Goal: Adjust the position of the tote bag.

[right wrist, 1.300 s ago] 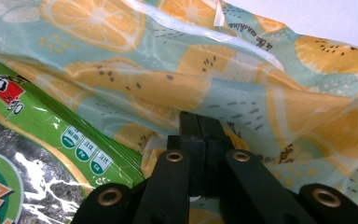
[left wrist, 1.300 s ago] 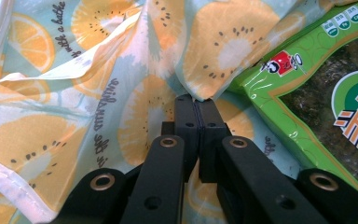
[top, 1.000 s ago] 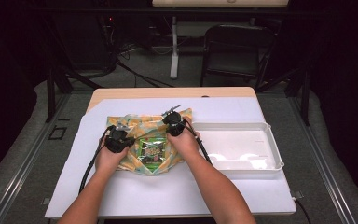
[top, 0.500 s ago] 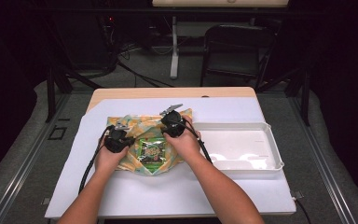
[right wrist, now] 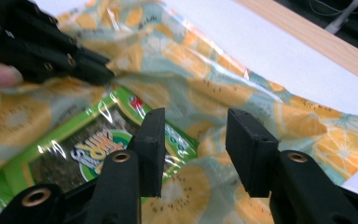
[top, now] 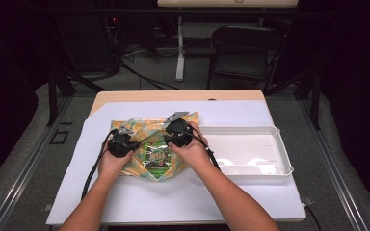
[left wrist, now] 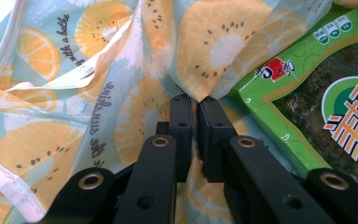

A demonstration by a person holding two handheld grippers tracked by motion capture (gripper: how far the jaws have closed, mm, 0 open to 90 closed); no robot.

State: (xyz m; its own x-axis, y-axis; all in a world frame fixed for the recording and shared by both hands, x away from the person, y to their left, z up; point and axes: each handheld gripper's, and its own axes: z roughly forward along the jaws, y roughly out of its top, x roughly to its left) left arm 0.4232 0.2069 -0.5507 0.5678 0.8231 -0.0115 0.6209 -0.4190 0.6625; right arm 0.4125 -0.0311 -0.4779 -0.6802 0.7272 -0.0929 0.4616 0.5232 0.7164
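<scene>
My left gripper (left wrist: 192, 100) pinches a fold of the fruit-print cloth (left wrist: 121, 70), frame centre; green snack packet (left wrist: 307, 93) at right | my right gripper (right wrist: 196, 140) spread wide over cloth; packet lower left | white tray (top: 270, 171) right of cloth

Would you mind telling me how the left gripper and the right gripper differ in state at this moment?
The left gripper has its jaws shut, pinching a fold of the citrus-print cloth; the right gripper has its jaws open, holding nothing. The left sits at the left of the green snack packet, the right at its right. Both are black and held over the cloth.
</scene>
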